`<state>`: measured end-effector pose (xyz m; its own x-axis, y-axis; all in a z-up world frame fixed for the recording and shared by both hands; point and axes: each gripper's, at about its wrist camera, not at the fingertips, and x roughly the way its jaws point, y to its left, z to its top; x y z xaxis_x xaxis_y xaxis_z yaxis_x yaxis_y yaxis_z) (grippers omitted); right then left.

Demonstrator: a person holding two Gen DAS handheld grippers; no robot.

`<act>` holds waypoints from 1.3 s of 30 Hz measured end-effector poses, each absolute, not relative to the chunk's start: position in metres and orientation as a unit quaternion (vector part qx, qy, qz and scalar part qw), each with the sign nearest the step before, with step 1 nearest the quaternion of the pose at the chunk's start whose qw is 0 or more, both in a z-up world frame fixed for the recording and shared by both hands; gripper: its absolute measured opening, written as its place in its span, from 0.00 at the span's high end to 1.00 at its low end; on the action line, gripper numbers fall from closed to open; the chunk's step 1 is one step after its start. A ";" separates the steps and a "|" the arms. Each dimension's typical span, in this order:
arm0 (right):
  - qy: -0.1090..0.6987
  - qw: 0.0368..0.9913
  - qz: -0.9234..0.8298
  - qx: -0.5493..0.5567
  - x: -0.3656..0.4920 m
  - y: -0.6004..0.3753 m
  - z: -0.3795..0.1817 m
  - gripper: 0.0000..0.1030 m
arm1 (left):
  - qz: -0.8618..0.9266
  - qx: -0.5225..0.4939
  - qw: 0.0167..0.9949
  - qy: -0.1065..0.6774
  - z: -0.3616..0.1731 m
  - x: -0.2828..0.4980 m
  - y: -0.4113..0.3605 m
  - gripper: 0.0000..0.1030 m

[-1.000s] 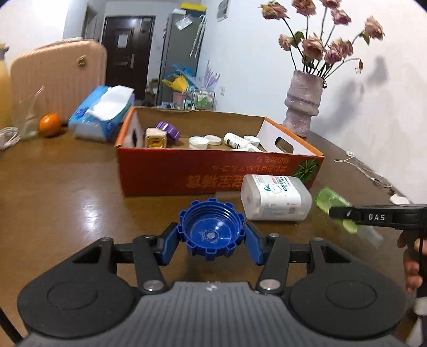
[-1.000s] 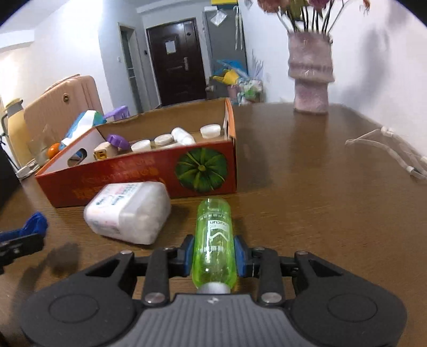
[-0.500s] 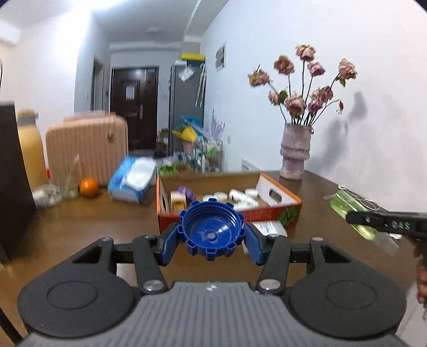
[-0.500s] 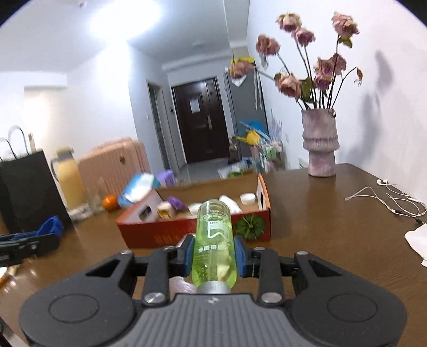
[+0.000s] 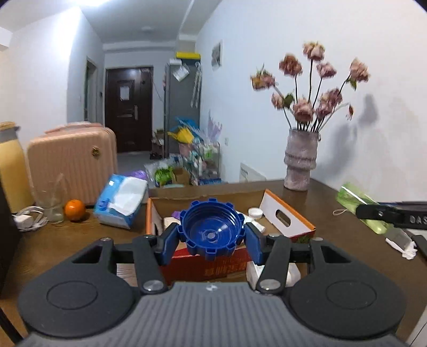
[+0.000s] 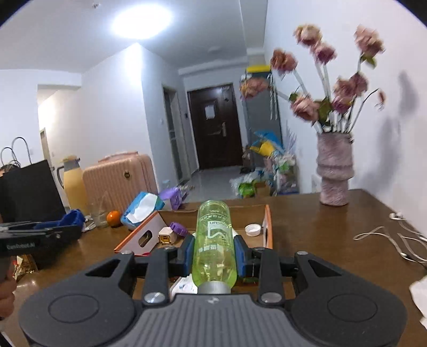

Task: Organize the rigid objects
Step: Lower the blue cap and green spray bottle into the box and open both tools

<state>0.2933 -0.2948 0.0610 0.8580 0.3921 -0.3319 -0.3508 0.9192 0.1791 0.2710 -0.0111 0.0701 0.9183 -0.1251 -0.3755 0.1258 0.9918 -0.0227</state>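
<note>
Above the cardboard box (image 5: 287,213), our left gripper (image 5: 212,235) clamps the blue cap (image 5: 212,232); our right gripper (image 6: 214,252) clamps the green bottle (image 6: 214,240).

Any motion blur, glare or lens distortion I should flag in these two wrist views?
Left wrist view: the flowers are smeared while the blue cap in the left claw is sharp; the walls bow at the edges. Right wrist view: the ceiling light blows out, the flowers are blurred, the green bottle is crisp.
</note>
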 end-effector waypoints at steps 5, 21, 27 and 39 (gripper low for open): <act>0.255 0.945 0.195 0.063 0.382 -0.282 0.051 0.71 | -0.077 0.013 0.965 0.252 0.046 0.348 -0.006 0.48; 0.352 0.919 0.084 -0.157 0.559 -0.199 -0.024 0.71 | -0.069 0.081 0.927 0.359 -0.023 0.498 0.018 0.48; 0.368 0.896 0.083 -0.232 0.576 -0.173 -0.051 0.70 | -0.079 0.095 0.925 0.360 -0.035 0.503 0.020 0.47; 0.374 0.896 0.092 -0.222 0.575 -0.176 -0.039 0.73 | -0.084 0.086 0.921 0.370 -0.030 0.495 0.017 0.43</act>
